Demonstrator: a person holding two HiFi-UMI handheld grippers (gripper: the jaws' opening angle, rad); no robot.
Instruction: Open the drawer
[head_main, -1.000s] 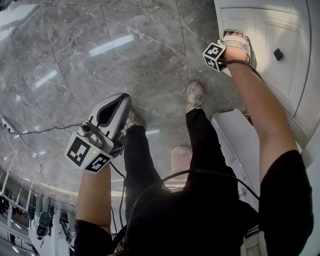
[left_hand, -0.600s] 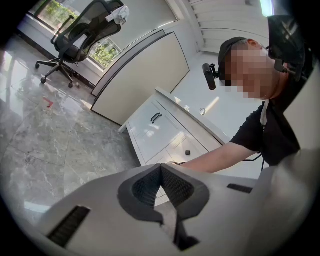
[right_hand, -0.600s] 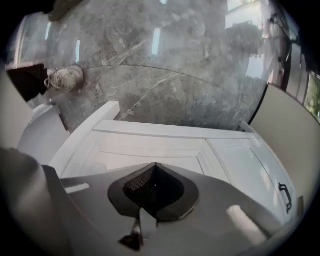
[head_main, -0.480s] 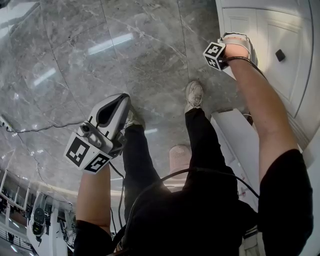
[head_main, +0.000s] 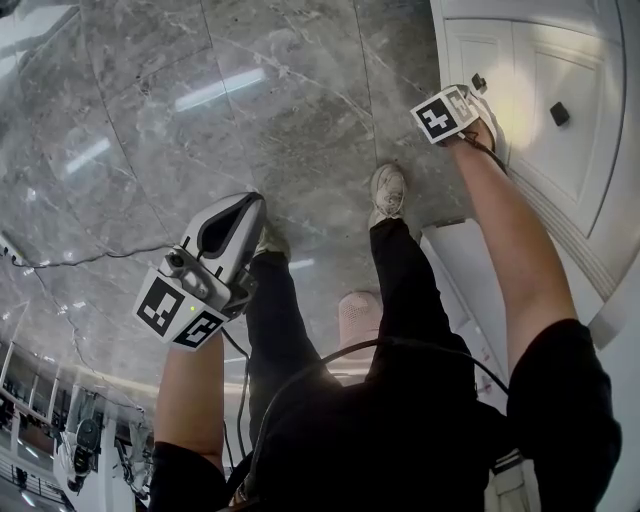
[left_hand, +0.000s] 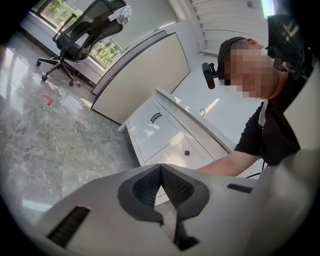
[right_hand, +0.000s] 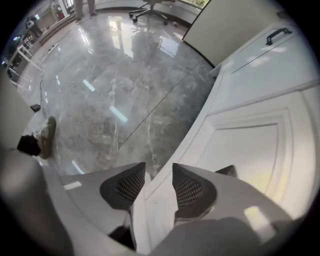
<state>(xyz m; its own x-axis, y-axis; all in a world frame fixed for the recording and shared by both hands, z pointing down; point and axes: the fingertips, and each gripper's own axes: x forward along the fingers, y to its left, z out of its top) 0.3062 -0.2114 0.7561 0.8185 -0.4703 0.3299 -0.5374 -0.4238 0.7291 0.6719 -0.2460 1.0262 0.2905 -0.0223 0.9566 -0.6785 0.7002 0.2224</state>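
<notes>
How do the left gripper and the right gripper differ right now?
The left gripper has its jaws together. The right gripper has its jaws apart: they have just been opening, with nothing gripped between them. The left gripper is held over the marble floor, away from the white drawer front. The right gripper points down at that front, the small dark knob beside one jaw. Both are empty.

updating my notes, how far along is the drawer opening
Done: nothing yet; the drawer front looks closed. In hand: the right gripper hovers over it, jaws just opening and empty, the black knob beside them, ungrasped. The left gripper idles, jaws shut. Left: grip the knob and pull.
</notes>
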